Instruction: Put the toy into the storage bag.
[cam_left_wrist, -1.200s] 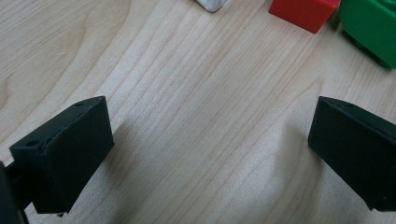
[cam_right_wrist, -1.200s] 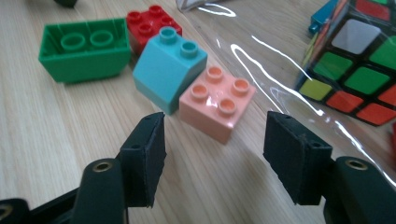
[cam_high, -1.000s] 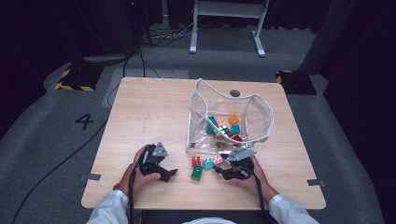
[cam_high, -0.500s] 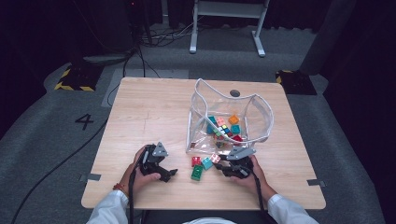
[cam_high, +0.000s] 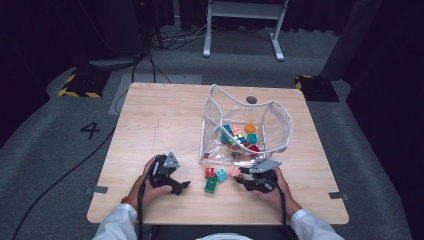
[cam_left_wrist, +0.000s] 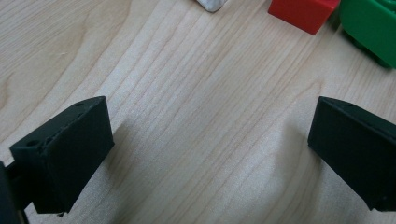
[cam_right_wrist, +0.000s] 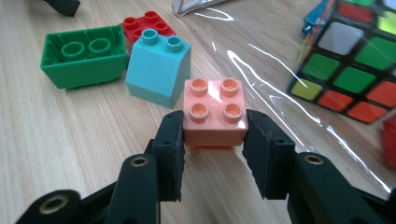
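1. Right gripper (cam_right_wrist: 214, 128) clenched on the pink brick (cam_right_wrist: 215, 112): brick sits right between the pads, studs up, one pad on each side face. The jaws have just been closing, and the brick is between them. Brick's base looks at or just above the wood; can't tell which.
2. Pink brick is square, no long axis; grip is across its width, so no turn needed.
3. Just beyond the right gripper, to its upper left: light blue sloped brick (cam_right_wrist: 158, 70), close to the pink one but apart. Then the green brick (cam_right_wrist: 84, 56) lying on its side, red brick (cam_right_wrist: 148, 23) behind.
4. Ahead and right of the right gripper: clear plastic bag (cam_high: 280, 117), mouth edge near the brick, colour cube (cam_right_wrist: 359, 70) inside it. Likely move: carry the brick forward-right into the bag.
5. Left gripper (cam_left_wrist: 205, 135) released, nothing between the pads, bare table (cam_left_wrist: 187, 93) below; the red and green bricks lie far ahead to its right. In the high view the right hand (cam_high: 267, 182) is clearly nearer the bag than the left hand (cam_high: 150, 177).
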